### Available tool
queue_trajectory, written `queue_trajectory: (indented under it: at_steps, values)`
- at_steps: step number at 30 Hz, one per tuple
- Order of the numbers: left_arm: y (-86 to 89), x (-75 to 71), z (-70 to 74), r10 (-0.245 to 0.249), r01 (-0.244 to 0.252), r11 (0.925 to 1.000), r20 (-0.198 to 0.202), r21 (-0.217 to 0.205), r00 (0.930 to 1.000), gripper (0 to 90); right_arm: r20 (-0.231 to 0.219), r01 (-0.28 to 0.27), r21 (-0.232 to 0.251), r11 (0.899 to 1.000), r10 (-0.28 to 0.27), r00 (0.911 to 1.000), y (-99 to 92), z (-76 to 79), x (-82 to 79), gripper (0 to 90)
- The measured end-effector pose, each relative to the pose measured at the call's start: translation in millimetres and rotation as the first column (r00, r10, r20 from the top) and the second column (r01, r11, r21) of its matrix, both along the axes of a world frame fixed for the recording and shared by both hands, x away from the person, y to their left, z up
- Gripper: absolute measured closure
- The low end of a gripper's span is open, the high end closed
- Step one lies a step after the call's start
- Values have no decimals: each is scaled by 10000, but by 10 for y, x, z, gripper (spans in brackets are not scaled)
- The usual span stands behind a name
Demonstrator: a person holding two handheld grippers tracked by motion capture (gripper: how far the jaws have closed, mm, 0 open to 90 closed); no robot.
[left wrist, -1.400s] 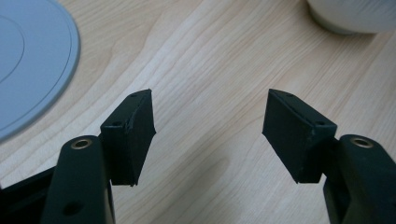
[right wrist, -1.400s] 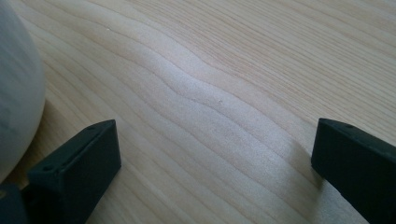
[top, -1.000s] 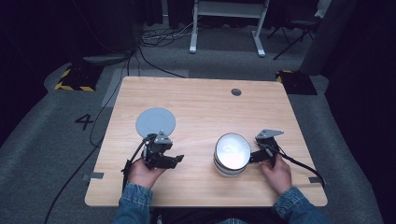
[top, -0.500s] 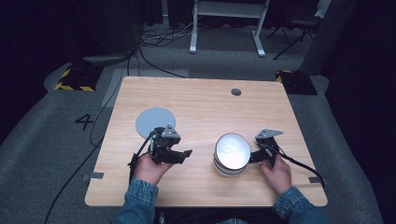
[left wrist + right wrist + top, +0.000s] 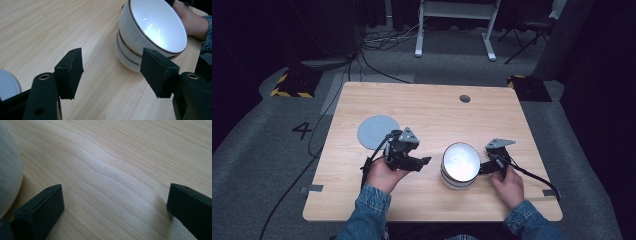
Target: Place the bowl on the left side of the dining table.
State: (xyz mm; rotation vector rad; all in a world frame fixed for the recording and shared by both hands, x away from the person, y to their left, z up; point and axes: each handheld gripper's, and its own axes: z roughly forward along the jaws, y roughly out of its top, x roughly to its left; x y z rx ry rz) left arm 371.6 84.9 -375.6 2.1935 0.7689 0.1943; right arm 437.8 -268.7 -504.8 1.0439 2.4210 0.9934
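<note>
High view puts the stacked white bowls (image 5: 460, 166) right of frame centre, so I'd bring my left gripper (image 5: 424, 161), jaws spread and empty, level onto the top rim while the right gripper (image 5: 486, 168), also spread, steadies the stack.

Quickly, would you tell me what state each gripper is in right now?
Left gripper: open, nothing between its jaws, aimed toward the stacked bowls.
Right gripper: open, holding nothing, low over the table beside the bowls.
</note>
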Motion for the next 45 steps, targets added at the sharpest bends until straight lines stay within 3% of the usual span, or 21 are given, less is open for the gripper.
queue_trajectory:
  at_steps: [4,6,10,18,20,25,34,39,42,45]
  values:
    - [-83,26,80,-99,96,9999,334,76,9994,347,-1,-2,-3,10000,2,10000,0,0,0,12]
    - [-152,36,109,-188,188,9998,199,10,9996,347,2,-3,-4,10000,3,10000,0,0,0,12]
    - [-284,80,173,-391,383,9990,370,243,9985,351,1,-2,-4,10000,2,10000,0,0,0,12]
    - [-515,102,240,-707,699,9973,381,219,9968,355,1,-4,2,10000,4,10000,0,0,0,12]
    - [-570,120,253,-758,746,9967,390,318,9964,355,-63,155,231,9996,-153,9999,20,-1,-6,12]
    - [-700,149,241,-702,686,9969,405,390,9967,355,-43,131,224,9997,-130,9999,19,-2,-5,12]
    - [-851,299,111,-584,582,9972,23,473,9983,370,-46,137,230,9996,-136,9999,19,-2,-5,12]
    - [-940,386,11,-636,643,9974,-235,321,9977,471,0,11,107,9999,-11,10000,8,-1,-1,12]
    - [-965,448,-25,-1122,1146,9902,-333,797,9931,568,-9,31,135,9999,-30,10000,10,-2,-2,12]
    - [-1013,490,-82,-1062,1089,9884,-304,1063,9939,637,-64,67,130,9999,-66,10000,11,0,-6,12]
